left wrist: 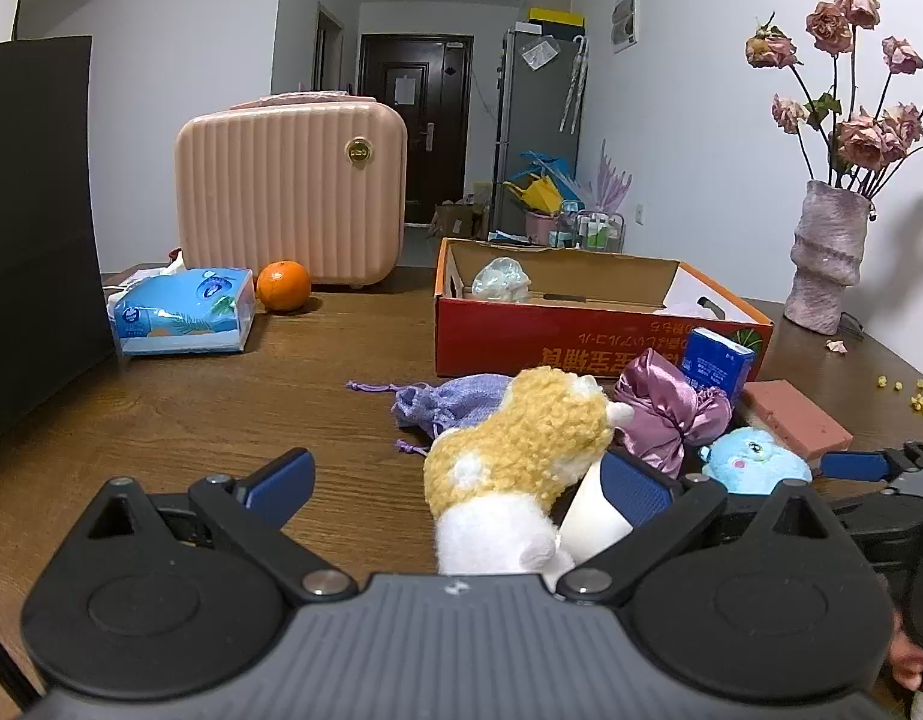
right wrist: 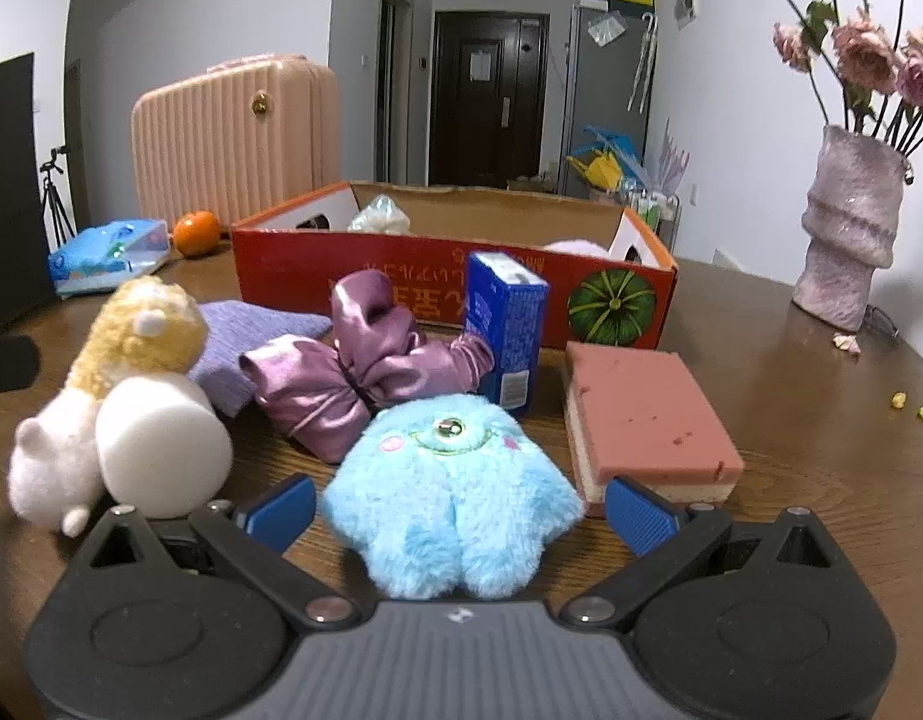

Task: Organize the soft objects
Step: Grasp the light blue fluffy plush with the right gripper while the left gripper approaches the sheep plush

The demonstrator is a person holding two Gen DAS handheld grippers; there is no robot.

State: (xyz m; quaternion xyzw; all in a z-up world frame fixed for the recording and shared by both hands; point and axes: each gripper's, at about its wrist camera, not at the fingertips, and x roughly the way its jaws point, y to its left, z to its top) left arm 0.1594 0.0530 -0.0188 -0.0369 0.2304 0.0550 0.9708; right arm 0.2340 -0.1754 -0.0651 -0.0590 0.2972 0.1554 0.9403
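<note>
My left gripper [left wrist: 458,483] is open around a yellow and white plush toy [left wrist: 521,432] that lies on the wooden table, with a white foam cylinder [left wrist: 593,519] pressed against my right fingertip [left wrist: 635,486]. In the right wrist view, a fluffy blue plush [right wrist: 455,492] sits between the fingers of my open right gripper [right wrist: 461,510], which do not touch it. Behind the toys lie a purple satin bag [right wrist: 365,366] and a lavender drawstring pouch [left wrist: 455,402]. A red cardboard box [right wrist: 617,300] stands open beyond them, with a clear crumpled bag [left wrist: 500,279] inside.
A blue carton [right wrist: 506,324] stands upright and a pink block [right wrist: 641,414] lies in front of the box. A tissue pack [left wrist: 182,312], an orange [left wrist: 283,294] and a pink case [left wrist: 290,204] sit at the far left. A vase [right wrist: 851,228] of dried roses stands right.
</note>
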